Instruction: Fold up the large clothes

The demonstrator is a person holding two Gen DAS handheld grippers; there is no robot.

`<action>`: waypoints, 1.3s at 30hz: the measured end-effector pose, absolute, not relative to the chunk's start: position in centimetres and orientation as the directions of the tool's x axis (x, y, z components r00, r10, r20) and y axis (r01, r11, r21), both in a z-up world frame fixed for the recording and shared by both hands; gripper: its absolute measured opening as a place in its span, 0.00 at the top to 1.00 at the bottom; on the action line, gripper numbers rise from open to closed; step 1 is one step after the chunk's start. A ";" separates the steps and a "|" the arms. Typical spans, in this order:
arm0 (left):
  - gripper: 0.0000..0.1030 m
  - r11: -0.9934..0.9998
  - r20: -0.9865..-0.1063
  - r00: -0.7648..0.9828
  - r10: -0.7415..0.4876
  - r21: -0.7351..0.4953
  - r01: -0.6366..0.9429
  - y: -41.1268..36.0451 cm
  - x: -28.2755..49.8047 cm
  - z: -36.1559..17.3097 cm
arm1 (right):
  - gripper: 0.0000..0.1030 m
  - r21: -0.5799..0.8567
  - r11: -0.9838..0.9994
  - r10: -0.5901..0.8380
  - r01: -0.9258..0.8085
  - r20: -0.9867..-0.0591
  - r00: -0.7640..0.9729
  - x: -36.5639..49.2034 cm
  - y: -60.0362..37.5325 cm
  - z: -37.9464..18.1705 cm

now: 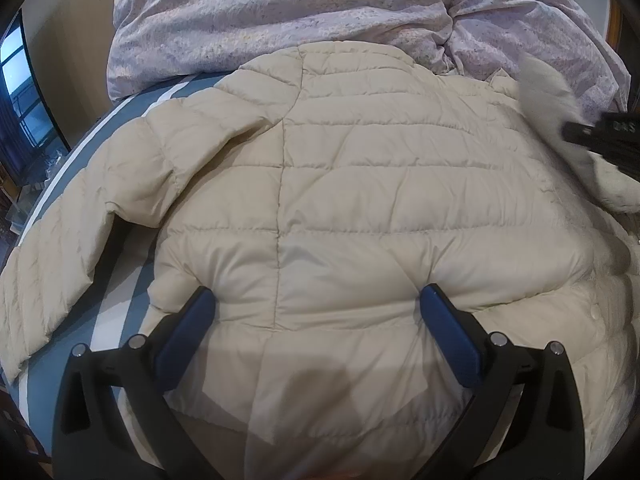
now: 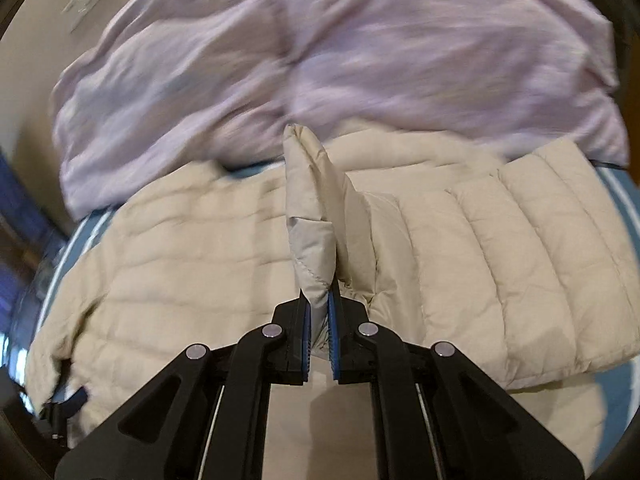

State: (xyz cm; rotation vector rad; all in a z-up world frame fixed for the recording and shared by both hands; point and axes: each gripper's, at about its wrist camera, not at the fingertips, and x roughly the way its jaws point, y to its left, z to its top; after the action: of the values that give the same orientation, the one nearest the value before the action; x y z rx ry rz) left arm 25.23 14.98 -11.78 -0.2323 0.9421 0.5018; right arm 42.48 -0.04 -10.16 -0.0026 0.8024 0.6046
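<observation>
A cream quilted puffer jacket (image 1: pixel 340 184) lies spread back-up on a blue and white striped bed (image 1: pixel 132 100). Its left sleeve (image 1: pixel 60 272) stretches toward the bed's left edge. My left gripper (image 1: pixel 316 300) is open, its blue pads pressing down on the jacket's lower back. My right gripper (image 2: pixel 319 304) is shut on the tip of a lifted fold of the jacket (image 2: pixel 316 216), which stands up between the jaws. The right gripper also shows blurred at the right edge of the left wrist view (image 1: pixel 592 132). The jacket's right sleeve (image 2: pixel 520 256) lies folded over the body.
A crumpled lilac duvet (image 1: pixel 320 12) is heaped along the far side of the bed, just behind the jacket's collar; it also fills the top of the right wrist view (image 2: pixel 320 60). A window (image 1: pixel 16 92) and dark furniture stand off the left of the bed.
</observation>
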 end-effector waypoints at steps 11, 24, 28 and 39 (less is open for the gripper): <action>0.02 0.862 -0.820 0.487 0.301 0.015 -0.507 15.0 25.3 -11.7 | 0.89 0.236 0.731 0.569 -0.641 -0.730 0.380 39.0 7.5 -11.1; 0.02 0.862 -0.818 0.484 0.310 0.027 -0.507 14.9 25.2 -11.7 | 0.52 0.048 0.881 0.374 -0.471 -0.681 0.629 40.9 2.7 -10.5; 0.02 0.862 -0.818 0.485 0.309 0.026 -0.507 14.9 25.2 -11.8 | 0.37 0.050 0.886 0.349 -0.460 -0.727 0.592 41.9 3.4 -13.2; 0.02 0.860 -0.817 0.480 0.319 0.037 -0.509 14.8 25.0 -11.7 | 0.18 -0.007 0.888 0.310 -0.459 -0.730 0.610 41.7 4.4 -15.1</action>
State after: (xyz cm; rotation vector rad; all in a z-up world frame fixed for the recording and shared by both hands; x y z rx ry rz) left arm 25.00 14.81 -11.70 -0.2218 0.9433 0.5099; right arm 41.71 4.43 -15.12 -0.2011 0.8004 0.4472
